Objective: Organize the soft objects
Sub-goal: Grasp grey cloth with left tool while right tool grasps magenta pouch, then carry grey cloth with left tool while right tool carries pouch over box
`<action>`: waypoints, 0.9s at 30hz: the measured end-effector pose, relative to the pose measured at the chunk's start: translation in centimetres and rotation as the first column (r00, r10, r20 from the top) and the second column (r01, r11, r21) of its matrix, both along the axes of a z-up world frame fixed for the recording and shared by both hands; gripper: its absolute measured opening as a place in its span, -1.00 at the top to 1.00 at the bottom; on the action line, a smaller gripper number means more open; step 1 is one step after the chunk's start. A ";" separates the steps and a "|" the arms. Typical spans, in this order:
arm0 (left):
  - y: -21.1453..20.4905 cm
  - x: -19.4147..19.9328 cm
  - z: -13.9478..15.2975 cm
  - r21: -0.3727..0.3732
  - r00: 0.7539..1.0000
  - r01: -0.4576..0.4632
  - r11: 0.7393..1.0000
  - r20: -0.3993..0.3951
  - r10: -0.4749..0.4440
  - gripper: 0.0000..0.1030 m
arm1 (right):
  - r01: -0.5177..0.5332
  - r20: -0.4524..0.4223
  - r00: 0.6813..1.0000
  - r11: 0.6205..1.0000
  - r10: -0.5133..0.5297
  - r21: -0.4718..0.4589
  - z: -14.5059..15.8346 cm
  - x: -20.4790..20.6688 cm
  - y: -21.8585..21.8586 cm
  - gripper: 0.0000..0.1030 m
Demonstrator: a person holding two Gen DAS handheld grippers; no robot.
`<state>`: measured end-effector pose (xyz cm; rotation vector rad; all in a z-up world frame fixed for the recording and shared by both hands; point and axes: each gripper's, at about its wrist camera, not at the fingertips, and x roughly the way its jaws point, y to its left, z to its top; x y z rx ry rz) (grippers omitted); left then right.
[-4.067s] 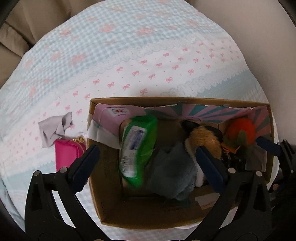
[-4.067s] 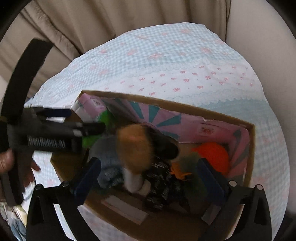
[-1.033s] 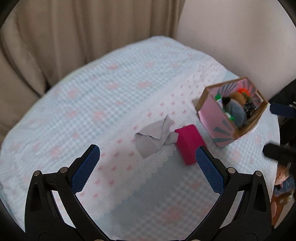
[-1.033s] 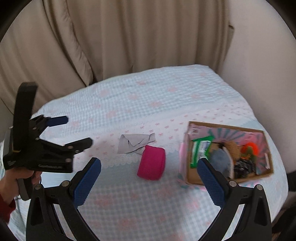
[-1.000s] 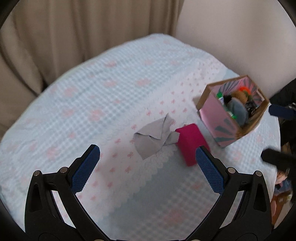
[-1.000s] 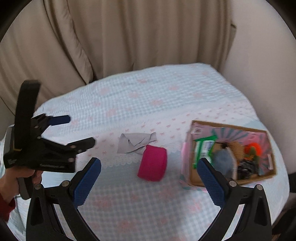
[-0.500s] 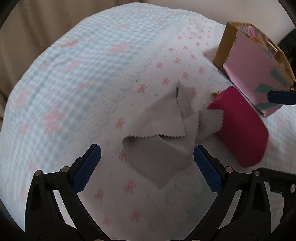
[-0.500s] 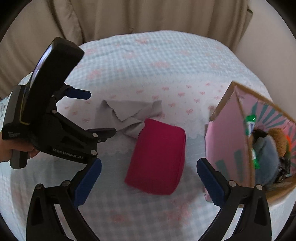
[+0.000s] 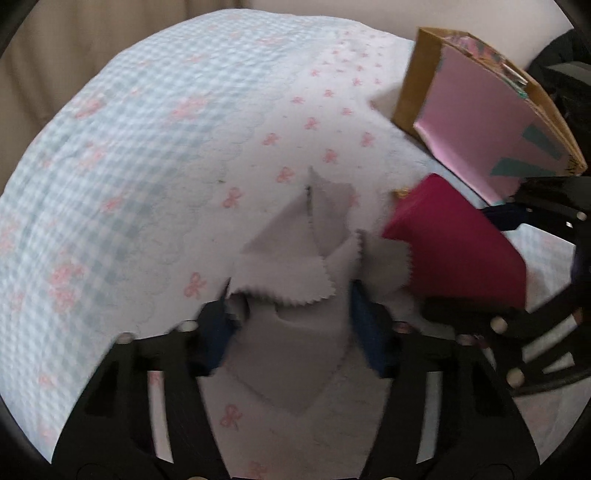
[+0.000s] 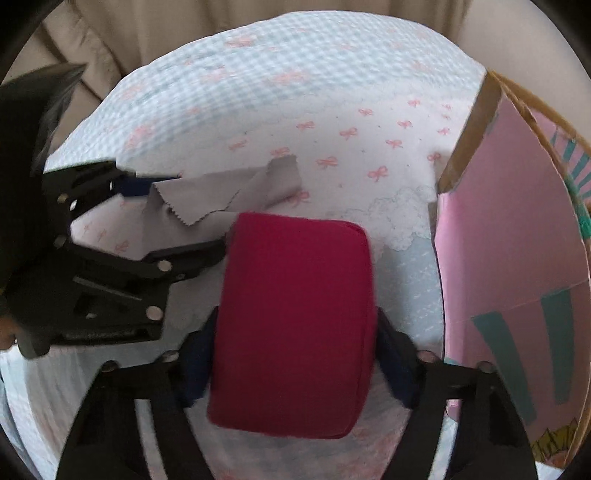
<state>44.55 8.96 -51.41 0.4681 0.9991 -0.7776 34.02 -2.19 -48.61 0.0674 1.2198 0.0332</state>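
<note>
Since half a second ago I've dropped both grippers onto their targets and the fingers have narrowed: they were spread wide above the bed then, now each straddles an item.

Left gripper (image 9: pixel 288 314): blue pads sit either side of the grey cloth (image 9: pixel 295 266), jaws narrowed around its crumpled middle. Frame is blurred, so I cannot tell if the pads actually pinch it or just bracket it. The cloth lies flat on the bedspread (image 9: pixel 147 166) with pinked edges, one flap folded up toward 12 o'clock, another corner trailing to 6 between the fingers.

Right gripper (image 10: pixel 295 354): pads pressed against both sides of the pink pouch (image 10: pixel 295 325), clamped on it. In the left view the pouch (image 9: pixel 454 254) sits at 3 o'clock of the cloth, touching its right corner. In the right view the cloth (image 10: pixel 229 195) is at 11 o'clock of the pouch, with the left gripper (image 10: pixel 177 214) around it.

Outward: the cardboard box (image 9: pixel 487 125), pink printed panel facing me, stands at 1 o'clock in the left view; at 3 o'clock in the right view (image 10: pixel 509 258), near the pouch, not touching. Beige curtain (image 10: pixel 221 22) at 12, behind the bed.
</note>
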 end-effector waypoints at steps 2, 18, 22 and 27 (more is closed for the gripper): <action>-0.1 -0.3 0.2 -0.002 1.000 -0.002 1.000 -0.008 0.002 0.33 | 0.007 0.004 1.000 1.000 -0.007 0.003 0.2 0.0 0.0 -0.17; 2.9 -2.2 6.1 -0.119 0.983 -0.182 0.976 -0.049 0.177 0.72 | 0.020 0.065 0.998 0.998 -0.024 0.057 5.3 -1.8 0.1 0.13; 3.6 -3.3 9.7 -0.142 0.977 -0.212 0.967 -0.031 0.209 0.72 | 0.021 0.094 0.995 0.997 -0.027 0.069 8.4 -2.4 -0.3 0.14; 3.8 -5.1 15.9 -0.171 0.968 -0.251 0.953 -0.015 0.252 0.72 | 0.031 0.140 0.989 0.995 -0.045 0.096 14.0 -3.9 -1.4 0.14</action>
